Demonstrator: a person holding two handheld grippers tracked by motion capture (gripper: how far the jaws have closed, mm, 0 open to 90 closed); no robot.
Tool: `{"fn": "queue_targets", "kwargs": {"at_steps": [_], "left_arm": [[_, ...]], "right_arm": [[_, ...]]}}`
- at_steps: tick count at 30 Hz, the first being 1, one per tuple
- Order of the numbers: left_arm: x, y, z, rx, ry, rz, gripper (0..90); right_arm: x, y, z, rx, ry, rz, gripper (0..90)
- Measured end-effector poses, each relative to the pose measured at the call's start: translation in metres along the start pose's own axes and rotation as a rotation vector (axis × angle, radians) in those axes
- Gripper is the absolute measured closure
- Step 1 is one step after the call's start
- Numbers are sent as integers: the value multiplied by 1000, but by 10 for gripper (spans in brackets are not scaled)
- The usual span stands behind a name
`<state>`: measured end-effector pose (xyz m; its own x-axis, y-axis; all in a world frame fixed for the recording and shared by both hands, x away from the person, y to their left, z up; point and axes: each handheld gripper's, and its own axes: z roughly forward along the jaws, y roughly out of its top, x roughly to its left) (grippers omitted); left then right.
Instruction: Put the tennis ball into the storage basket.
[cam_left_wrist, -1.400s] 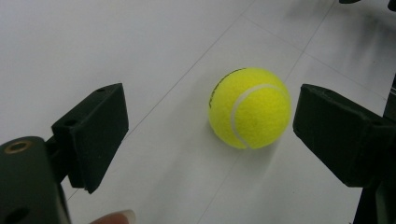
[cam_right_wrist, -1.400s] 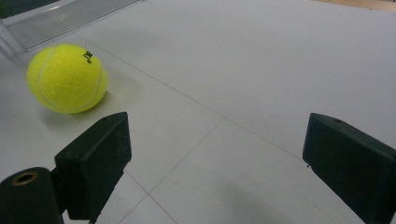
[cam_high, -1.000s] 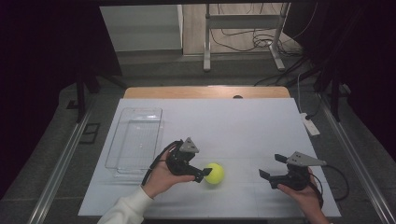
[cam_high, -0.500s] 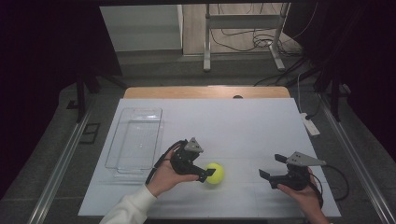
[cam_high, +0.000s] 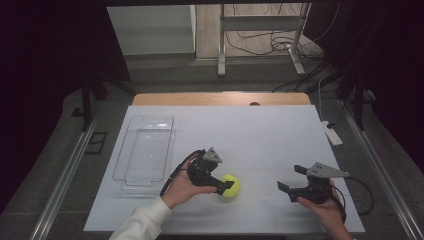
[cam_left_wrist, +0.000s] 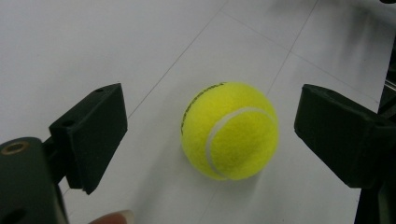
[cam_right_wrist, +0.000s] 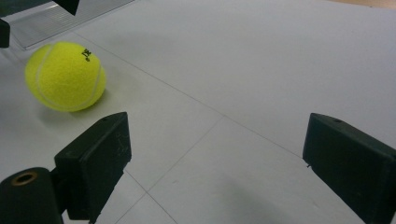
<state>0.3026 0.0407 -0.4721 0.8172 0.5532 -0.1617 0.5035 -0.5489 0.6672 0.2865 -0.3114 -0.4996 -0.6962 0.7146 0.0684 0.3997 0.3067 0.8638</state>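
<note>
A yellow tennis ball (cam_high: 230, 185) lies on the white table sheet (cam_high: 260, 135), front centre. My left gripper (cam_high: 224, 180) reaches it from the left. In the left gripper view the ball (cam_left_wrist: 229, 130) sits between the two black jaws with a gap on each side, and the gripper (cam_left_wrist: 210, 116) is open; its jaws have just been opening. My right gripper (cam_high: 291, 177) hovers open at the front right with nothing between its jaws. In the right gripper view the ball (cam_right_wrist: 65, 76) lies far to the left of that gripper (cam_right_wrist: 217, 140).
A clear plastic tray (cam_high: 145, 150) stands left of the ball, near the sheet's left edge. A white power strip (cam_high: 332, 135) lies at the right edge. The wooden table edge (cam_high: 220, 98) runs along the back.
The left gripper has shifted a little to the right around the ball. The ball and the right gripper stay where they were.
</note>
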Motion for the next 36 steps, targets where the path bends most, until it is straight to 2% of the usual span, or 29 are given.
{"fn": "queue_targets", "kwargs": {"at_steps": [8, 13, 23, 32, 36], "left_arm": [[-2, 2, 11, 34, -13, -1, 73], [-3, 2, 16, 54, -3, -1, 35], [-4, 0, 29, 98, -9, -5, 23], [-6, -5, 41, 139, 14, -10, 58], [-6, -6, 42, 138, -3, -19, 101]], "right_arm": [[0, 0, 0, 1, -1, -3, 81], [0, 0, 0, 2, 0, -4, 81], [0, 0, 0, 3, -1, -4, 81], [-1, 0, 0, 4, 0, -5, 81], [-1, 0, 0, 4, 0, -6, 82]]}}
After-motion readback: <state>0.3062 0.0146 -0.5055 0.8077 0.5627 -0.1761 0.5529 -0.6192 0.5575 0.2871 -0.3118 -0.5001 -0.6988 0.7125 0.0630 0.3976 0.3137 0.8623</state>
